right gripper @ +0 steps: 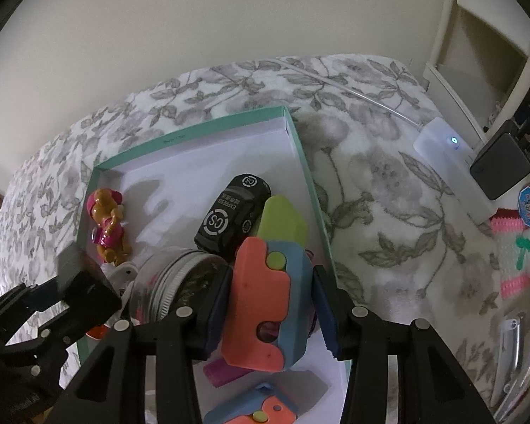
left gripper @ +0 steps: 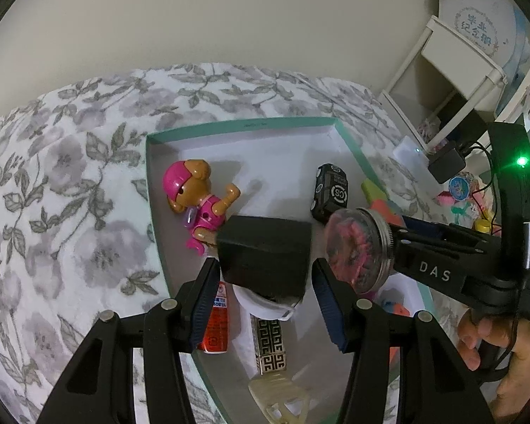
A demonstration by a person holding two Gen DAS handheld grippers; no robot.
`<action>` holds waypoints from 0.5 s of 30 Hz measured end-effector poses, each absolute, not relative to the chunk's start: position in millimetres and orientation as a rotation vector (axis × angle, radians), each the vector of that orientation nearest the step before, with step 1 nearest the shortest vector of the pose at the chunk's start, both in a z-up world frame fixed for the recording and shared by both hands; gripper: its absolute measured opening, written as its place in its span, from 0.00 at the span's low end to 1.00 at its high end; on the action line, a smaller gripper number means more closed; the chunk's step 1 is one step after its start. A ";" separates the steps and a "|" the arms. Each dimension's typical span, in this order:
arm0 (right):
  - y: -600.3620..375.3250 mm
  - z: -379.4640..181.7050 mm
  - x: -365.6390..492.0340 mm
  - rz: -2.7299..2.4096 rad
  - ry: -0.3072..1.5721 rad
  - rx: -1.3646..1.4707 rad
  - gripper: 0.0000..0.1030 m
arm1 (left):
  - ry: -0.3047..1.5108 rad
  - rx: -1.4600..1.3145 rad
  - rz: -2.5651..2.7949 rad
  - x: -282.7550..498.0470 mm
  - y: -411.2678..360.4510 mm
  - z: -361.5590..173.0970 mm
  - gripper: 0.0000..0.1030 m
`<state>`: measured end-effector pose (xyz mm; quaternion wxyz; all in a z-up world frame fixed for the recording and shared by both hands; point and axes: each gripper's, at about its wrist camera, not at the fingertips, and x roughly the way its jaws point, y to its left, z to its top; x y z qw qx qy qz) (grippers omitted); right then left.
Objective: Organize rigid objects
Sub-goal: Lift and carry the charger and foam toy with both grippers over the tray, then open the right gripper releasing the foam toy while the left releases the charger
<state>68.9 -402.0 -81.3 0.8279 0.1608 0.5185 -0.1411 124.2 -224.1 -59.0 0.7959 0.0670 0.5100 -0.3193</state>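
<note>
Right hand-held gripper (right gripper: 272, 304) clamps an orange-blue-green toy (right gripper: 265, 293) above the teal box (right gripper: 300, 148). Black toy car (right gripper: 229, 215) lies near the box's right wall; dog figurine (right gripper: 106, 222) against its left wall.

Teal-rimmed tray (left gripper: 349, 145), white inside; pink-and-brown toy dog (left gripper: 198, 201); black car (right gripper: 233, 217); grey-leaf floral white bedspread (left gripper: 70, 183).

Dim indoor light, soft shadows, fisheye warping

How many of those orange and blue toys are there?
2. One toy sits between the right tool's fingers, over the box. The other toy lies in the box, nearer the camera. Others could be hidden beneath the tools.
</note>
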 end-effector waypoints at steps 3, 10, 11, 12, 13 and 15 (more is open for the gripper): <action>-400.5 -81.3 69.2 -0.302 1.107 0.330 0.47 | 1.089 0.151 -0.687 122.9 -224.7 -56.7 0.54; -400.0 -81.5 70.0 -0.309 1.116 0.316 0.47 | 1.103 0.140 -0.670 126.9 -221.5 -57.0 0.54; -400.3 -81.4 70.1 -0.311 1.119 0.314 0.47 | 1.102 0.133 -0.665 128.0 -219.9 -55.7 0.54; -400.4 -81.5 70.0 -0.314 1.121 0.312 0.47 | 1.101 0.126 -0.659 129.1 -218.0 -54.2 0.54; -400.4 -81.3 69.7 -0.316 1.122 0.310 0.47 | 1.099 0.120 -0.653 130.0 -216.0 -52.7 0.54; -400.1 -80.0 68.9 -0.320 1.121 0.308 0.48 | 1.096 0.107 -0.641 131.9 -211.5 -49.7 0.55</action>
